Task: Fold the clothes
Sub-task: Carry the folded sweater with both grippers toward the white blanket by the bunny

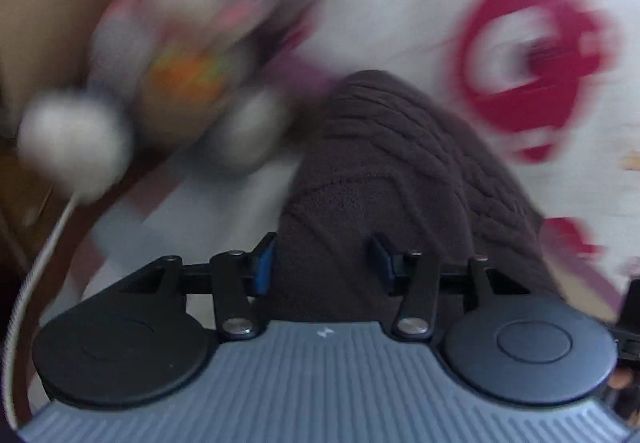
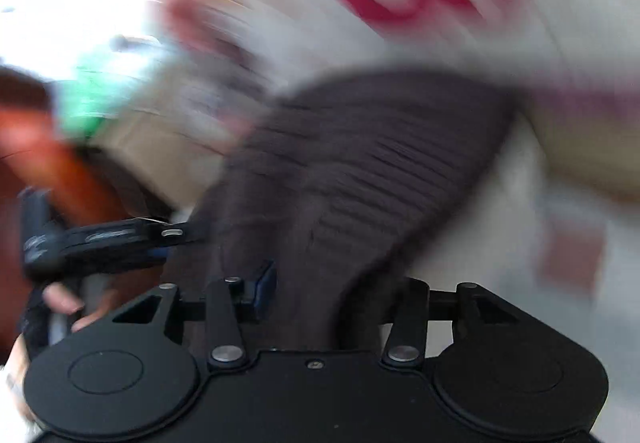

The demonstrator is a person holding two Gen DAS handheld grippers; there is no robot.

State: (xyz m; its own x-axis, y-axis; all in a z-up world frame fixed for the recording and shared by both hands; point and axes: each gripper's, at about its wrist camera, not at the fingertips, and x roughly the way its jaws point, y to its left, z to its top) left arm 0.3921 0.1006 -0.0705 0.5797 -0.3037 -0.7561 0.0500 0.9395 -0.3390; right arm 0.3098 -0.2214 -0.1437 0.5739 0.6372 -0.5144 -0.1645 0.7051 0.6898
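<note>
White cloth with red print (image 1: 400, 23) fills the top of both views, all blurred, and I can't tell whether it covers a desk or a bed. Across it, centre frame, runs my brown knitted garment (image 1: 384, 163), one bunched band reaching down into both tongs, so I reckon the folding is only partway there: no neat stack yet, plenty left. Left tongs (image 1: 322, 263): blue pads parted, knit lying between them, and I can't tell if they pinch it. Right tongs (image 2: 320, 293): knit between the pads too, far pad hidden, grip unclear. Upper left, a blurred colourful toy (image 1: 180, 75) crowds the garment's edge. Lower left, a white cable (image 1: 36, 267) trails.
</note>
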